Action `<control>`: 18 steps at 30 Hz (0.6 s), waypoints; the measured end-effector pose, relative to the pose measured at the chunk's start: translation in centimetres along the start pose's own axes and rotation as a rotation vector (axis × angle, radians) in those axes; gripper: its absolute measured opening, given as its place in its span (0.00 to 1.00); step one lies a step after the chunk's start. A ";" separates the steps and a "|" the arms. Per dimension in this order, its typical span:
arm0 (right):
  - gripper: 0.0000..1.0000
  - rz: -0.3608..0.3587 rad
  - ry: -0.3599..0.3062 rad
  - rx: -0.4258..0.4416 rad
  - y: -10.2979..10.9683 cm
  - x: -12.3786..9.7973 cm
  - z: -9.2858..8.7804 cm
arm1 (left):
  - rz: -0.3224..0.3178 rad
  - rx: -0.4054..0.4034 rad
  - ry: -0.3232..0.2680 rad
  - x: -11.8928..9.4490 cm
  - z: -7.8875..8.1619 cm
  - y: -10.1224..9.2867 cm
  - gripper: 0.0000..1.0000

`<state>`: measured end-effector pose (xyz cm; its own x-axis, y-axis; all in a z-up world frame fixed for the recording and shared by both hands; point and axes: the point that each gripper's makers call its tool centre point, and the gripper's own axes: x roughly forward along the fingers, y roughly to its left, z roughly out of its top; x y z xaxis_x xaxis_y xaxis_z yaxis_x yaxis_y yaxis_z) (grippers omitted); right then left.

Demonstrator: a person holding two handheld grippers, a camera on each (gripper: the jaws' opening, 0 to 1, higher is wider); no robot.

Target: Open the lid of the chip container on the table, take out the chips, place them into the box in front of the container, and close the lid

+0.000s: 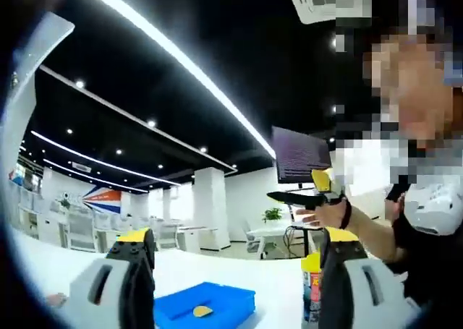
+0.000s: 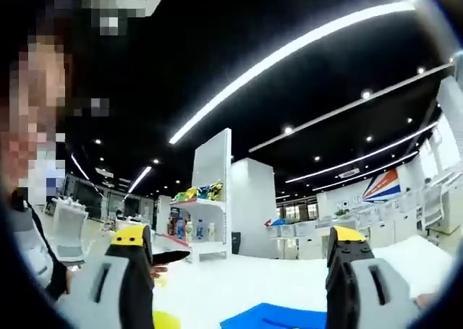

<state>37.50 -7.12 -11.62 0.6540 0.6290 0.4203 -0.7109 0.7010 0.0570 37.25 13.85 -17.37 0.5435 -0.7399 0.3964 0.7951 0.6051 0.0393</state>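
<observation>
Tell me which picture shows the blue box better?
The left gripper view. There the blue box sits between the jaws with its rim, its inside and a yellow chip in it showing. The right gripper view catches just a flat blue slice of the box at the bottom edge, with nothing of its inside visible.

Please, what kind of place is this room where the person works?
Probably a large open office or showroom: long ceiling light strips, rows of white desks, and a white display shelf holding bottles and snacks. The work happens on a white table.
</observation>
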 end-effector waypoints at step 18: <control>0.97 -0.229 0.311 0.214 -12.4 -4.4 -24.7 | 0.320 -0.068 0.261 -1.9 -19.9 9.7 0.95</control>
<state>49.83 -10.27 -36.56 0.8245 0.5596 0.0838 -0.5544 0.7694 0.3174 49.26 15.33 -35.99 0.8092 -0.5725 0.1322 0.5860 0.8025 -0.1118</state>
